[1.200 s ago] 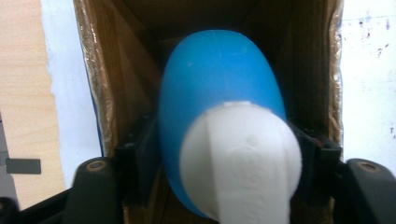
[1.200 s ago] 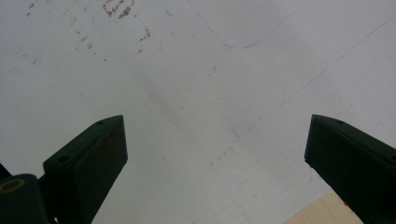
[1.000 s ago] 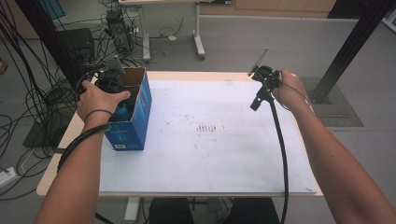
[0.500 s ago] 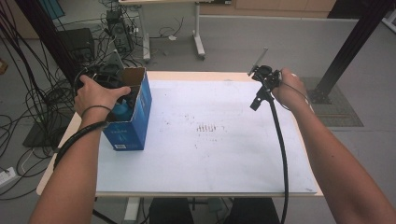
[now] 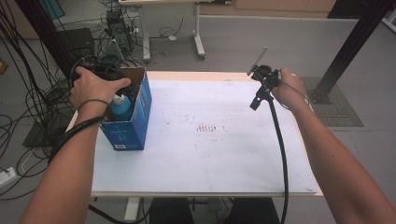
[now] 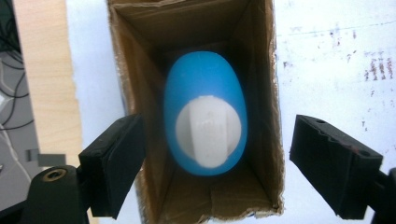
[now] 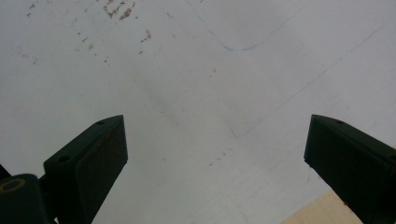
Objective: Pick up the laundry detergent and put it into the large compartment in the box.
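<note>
Two black jaws of my left gripper [image 6: 219, 172] stand spread above the open blue cardboard box [image 5: 135, 123], straddling the upright blue plastic bottle with a white cap [image 6: 205, 121] inside. My right gripper [image 7: 215, 168] hangs open over the white table [image 5: 224, 154].

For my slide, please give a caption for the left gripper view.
Open left gripper above a cardboard box holding a blue bottle with white cap.

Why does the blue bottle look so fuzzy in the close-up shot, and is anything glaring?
In the left gripper view, the blue bottle inside the cardboard box is soft, seemingly too near for focus; no glare there. In the high view it looks sharper, under even light with faint shadows. In the right gripper view, the table looks pale and washed.
</note>
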`<state>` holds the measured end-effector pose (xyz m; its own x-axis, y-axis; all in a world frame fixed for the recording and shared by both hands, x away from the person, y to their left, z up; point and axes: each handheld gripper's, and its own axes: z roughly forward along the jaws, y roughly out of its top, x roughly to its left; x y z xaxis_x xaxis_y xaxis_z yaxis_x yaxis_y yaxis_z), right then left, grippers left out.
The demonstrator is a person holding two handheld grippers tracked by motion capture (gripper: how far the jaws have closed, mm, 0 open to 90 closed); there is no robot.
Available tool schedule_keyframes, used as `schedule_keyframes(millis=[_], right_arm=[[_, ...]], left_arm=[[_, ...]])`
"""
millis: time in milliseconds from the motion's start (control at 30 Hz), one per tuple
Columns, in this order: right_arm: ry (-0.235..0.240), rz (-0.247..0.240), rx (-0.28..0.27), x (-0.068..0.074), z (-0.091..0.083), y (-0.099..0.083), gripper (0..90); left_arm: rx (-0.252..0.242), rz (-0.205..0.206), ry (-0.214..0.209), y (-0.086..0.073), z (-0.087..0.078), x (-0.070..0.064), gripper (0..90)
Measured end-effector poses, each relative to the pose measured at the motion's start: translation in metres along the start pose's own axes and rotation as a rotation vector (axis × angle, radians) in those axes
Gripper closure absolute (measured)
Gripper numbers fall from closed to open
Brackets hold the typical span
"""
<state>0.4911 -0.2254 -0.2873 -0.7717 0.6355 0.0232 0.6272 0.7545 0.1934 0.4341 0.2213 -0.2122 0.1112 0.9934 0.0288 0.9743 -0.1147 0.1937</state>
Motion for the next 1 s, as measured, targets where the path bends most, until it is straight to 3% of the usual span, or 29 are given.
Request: schedule_keyframes(millis=[233, 633, 900, 1000], right_arm=[[0.001, 0.005, -0.004, -0.001, -0.001, 0.0, 5.8], [0.002, 0.003, 0.0, -0.003, 0.0, 0.0, 5.8], [0.004, -0.001, 0.002, -0.004, 0.0, 0.002, 5.8], [-0.001, -0.003, 0.005, -0.005, 0.0, 0.003, 5.8]], left_arm=[[-0.017, 0.009, -0.001, 0.001, -0.018, -0.001, 11.3], [-0.038, 0.033, -0.032, 0.001, -0.043, -0.013, 9.2], [-0.039, 0.065, -0.069, -0.003, -0.053, -0.025, 7.6], [-0.026, 0.103, -0.08, -0.006, -0.056, -0.033, 7.6]])
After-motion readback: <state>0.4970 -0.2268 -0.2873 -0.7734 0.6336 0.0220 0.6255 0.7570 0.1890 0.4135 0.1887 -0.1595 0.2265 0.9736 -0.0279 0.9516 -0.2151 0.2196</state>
